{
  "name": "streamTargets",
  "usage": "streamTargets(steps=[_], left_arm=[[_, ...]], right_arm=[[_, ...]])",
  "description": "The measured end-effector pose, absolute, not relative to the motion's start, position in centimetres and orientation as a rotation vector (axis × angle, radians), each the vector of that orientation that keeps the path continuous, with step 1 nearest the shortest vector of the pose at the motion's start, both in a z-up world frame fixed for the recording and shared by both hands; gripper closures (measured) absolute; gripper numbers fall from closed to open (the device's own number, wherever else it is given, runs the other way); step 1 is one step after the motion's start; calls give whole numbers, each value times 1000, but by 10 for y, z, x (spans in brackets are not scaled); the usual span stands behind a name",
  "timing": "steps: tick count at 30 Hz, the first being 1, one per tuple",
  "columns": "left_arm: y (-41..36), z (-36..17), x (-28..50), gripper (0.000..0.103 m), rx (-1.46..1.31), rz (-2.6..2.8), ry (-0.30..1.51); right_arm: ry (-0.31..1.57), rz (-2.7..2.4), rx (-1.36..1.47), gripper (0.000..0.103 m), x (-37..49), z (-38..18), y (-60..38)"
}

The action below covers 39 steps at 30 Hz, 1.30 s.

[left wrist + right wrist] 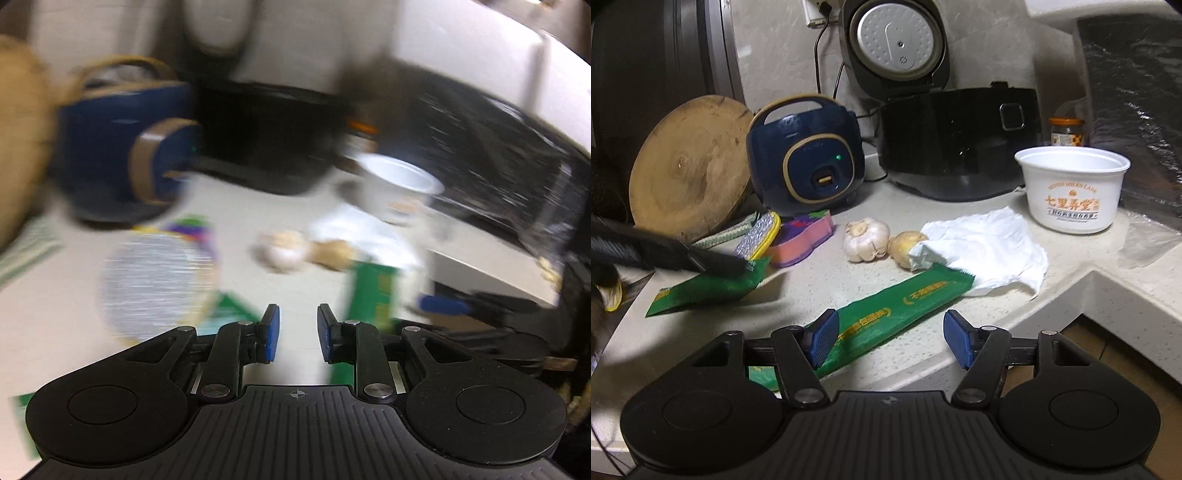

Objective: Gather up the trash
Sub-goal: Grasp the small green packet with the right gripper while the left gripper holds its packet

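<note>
Lying between right tongs (888,338): green wrapper (905,312)

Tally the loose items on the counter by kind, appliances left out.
Green wrappers: 2
Garlic bulbs: 2
White tissue: 1
White paper bowl: 1
Sponges: 2
Total: 8

Open right claw (889,339) over a green wrapper (905,310) on the counter (820,280).
</note>
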<state>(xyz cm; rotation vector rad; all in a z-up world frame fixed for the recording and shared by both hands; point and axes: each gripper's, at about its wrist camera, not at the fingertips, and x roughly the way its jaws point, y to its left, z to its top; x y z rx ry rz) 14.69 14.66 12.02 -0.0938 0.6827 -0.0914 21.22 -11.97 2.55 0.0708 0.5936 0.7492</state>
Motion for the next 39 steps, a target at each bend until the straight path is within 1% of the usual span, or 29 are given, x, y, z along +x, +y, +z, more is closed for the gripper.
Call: streamTargets(steps=[3, 6, 7, 8, 15, 19, 22, 26, 27, 29, 31, 33, 35, 37, 39], left_arm=[[185, 118, 138, 77, -151, 44, 707], [224, 98, 137, 77, -267, 179, 788], [231, 91, 135, 74, -311, 181, 796], [236, 85, 135, 75, -356, 178, 799], [198, 81, 150, 75, -316, 53, 812], [177, 80, 159, 75, -283, -3, 824], [168, 77, 167, 75, -281, -26, 826], [160, 78, 171, 75, -278, -53, 831], [159, 79, 172, 75, -276, -60, 828], [157, 84, 168, 75, -267, -71, 809], [156, 91, 165, 75, -262, -91, 782], [153, 102, 161, 75, -250, -108, 728], [148, 115, 157, 75, -223, -130, 670], [140, 123, 156, 75, -185, -162, 646], [128, 126, 154, 75, -152, -201, 649]], right_arm=[[601, 762, 73, 40, 211, 23, -117], [615, 769, 73, 40, 209, 22, -116], [617, 772, 71, 40, 208, 22, -116], [616, 777, 67, 40, 206, 22, -115], [578, 823, 41, 39, 193, 33, -106], [533, 876, 2, 36, 184, 41, -98], [550, 943, 7, 32, 190, 47, -84], [604, 959, 17, 32, 212, 44, -59], [630, 962, 18, 34, 218, 40, -53], [663, 955, -13, 62, 223, 33, -42], [659, 975, -38, 79, 222, 34, -38], [631, 980, -38, 82, 220, 41, -42], [560, 942, -48, 84, 219, 55, -52], [518, 897, -38, 91, 224, 66, -66], [490, 826, -21, 91, 232, 75, -88]])
